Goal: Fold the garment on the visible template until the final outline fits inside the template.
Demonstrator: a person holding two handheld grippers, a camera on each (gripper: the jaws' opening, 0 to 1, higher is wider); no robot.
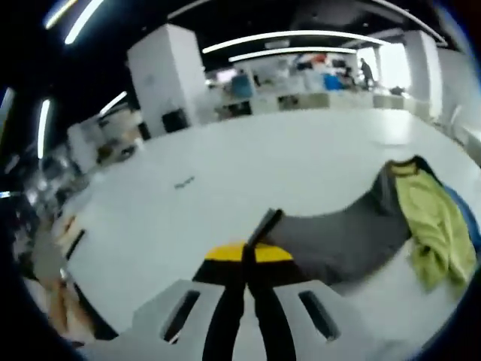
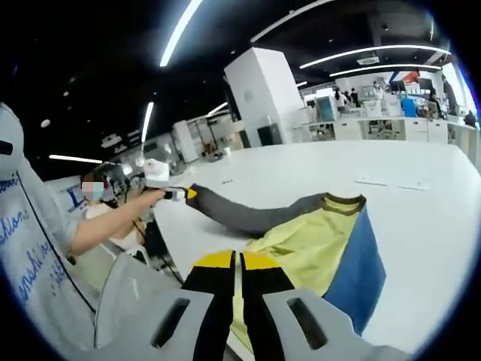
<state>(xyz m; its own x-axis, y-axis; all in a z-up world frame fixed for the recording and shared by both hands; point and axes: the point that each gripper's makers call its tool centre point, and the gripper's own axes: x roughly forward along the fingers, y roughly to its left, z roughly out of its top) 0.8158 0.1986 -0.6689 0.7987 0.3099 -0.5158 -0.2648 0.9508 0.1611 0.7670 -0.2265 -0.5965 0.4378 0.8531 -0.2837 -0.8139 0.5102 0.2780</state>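
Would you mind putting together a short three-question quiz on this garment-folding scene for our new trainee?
1. True or false: the left gripper is shut on the grey sleeve of the garment.
2. Multiple choice: in the right gripper view, the right gripper holds which part of the garment? A) the grey sleeve B) the yellow-green body C) the collar
3. Fill in: the garment lies on a ___ table.

Key
1. True: its jaws are closed on the sleeve's end, pulling it out to the side.
2. B: yellow-green fabric runs down between its closed jaws.
3. White.
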